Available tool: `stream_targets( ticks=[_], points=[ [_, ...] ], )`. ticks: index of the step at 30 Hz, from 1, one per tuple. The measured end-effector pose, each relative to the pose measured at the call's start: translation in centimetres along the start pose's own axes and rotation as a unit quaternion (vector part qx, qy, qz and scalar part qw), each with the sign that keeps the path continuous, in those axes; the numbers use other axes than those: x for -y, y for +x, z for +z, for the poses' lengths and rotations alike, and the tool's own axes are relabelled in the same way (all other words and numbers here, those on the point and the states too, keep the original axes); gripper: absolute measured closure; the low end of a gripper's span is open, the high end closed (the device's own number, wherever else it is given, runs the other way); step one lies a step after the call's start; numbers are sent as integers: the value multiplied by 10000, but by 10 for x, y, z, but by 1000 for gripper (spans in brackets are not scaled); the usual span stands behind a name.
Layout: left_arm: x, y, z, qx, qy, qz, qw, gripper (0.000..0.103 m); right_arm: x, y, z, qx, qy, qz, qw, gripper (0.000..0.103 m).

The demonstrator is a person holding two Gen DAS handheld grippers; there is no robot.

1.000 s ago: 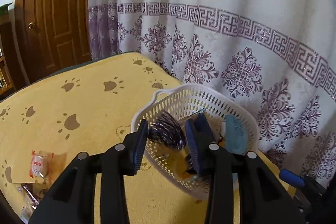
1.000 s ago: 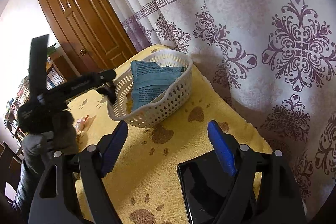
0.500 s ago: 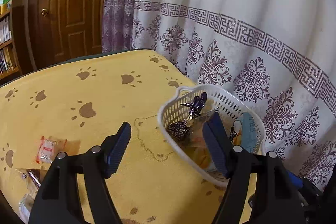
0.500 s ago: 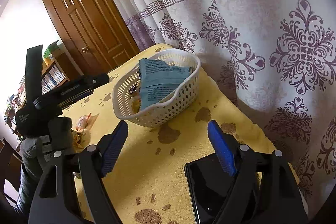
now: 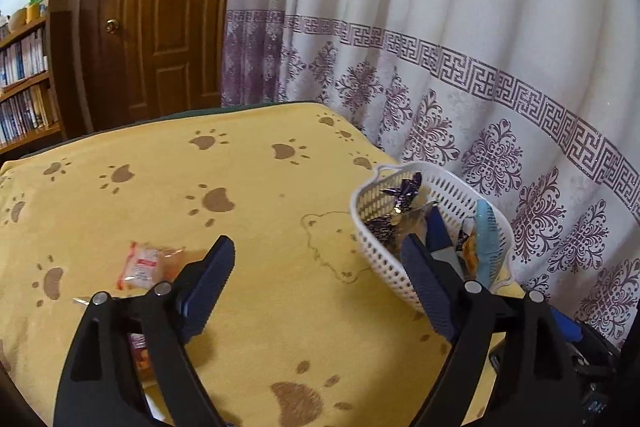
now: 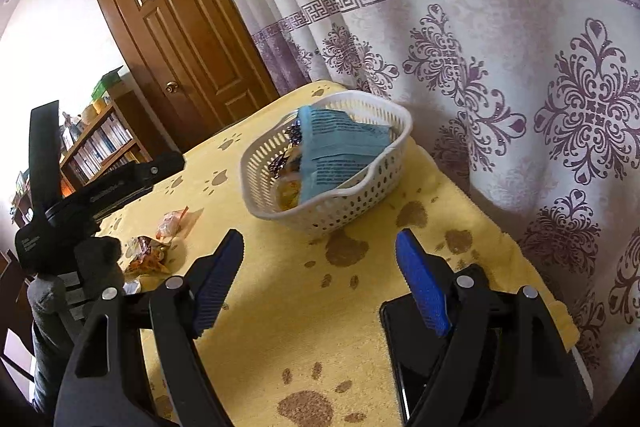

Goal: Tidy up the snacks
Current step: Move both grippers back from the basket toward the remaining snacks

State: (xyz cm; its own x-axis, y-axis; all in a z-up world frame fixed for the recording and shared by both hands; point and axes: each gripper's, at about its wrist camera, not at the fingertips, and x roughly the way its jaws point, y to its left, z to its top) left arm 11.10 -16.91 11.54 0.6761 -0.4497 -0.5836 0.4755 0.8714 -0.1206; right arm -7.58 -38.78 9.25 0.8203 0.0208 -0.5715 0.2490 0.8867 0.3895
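Snack packets (image 5: 404, 215) in basket (image 5: 384, 259), beside curtain (image 5: 480, 67)

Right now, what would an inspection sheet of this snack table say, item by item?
Surface: yellow paw-print cloth covering the table.
Job's things: white perforated plastic basket near the curtain, holding a pale blue packet and a dark purple foil-wrapped sweet, among other wrappers; a red-and-white wrapped snack and an orange-patterned snack bag lie loose on the cloth.
Clutter: black flat slab at the near right edge, maybe a phone.
Grippers: left gripper jaws opening, nothing between them; right gripper open, empty.
Cables: nothing seen.
Surroundings: white curtain with purple patterns, brown wooden door, bookshelf.
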Motion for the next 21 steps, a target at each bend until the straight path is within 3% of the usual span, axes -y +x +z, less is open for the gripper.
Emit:
stream_targets(
  ticks=[8, 14, 21],
  points=[
    [-49, -30, -1, 165, -360, 428, 9983, 16, -13, 4, -4, -115, -83, 113, 9998, 23],
    [-96, -52, -4, 243, -713, 914, 9930, 15, -25, 8, -9, -202, -190, 180, 9995, 23],
    [-138, -67, -17, 196, -1114, 1220, 9861, 13, -40, 14, -14, -368, -279, 283, 9985, 21]
  ],
)
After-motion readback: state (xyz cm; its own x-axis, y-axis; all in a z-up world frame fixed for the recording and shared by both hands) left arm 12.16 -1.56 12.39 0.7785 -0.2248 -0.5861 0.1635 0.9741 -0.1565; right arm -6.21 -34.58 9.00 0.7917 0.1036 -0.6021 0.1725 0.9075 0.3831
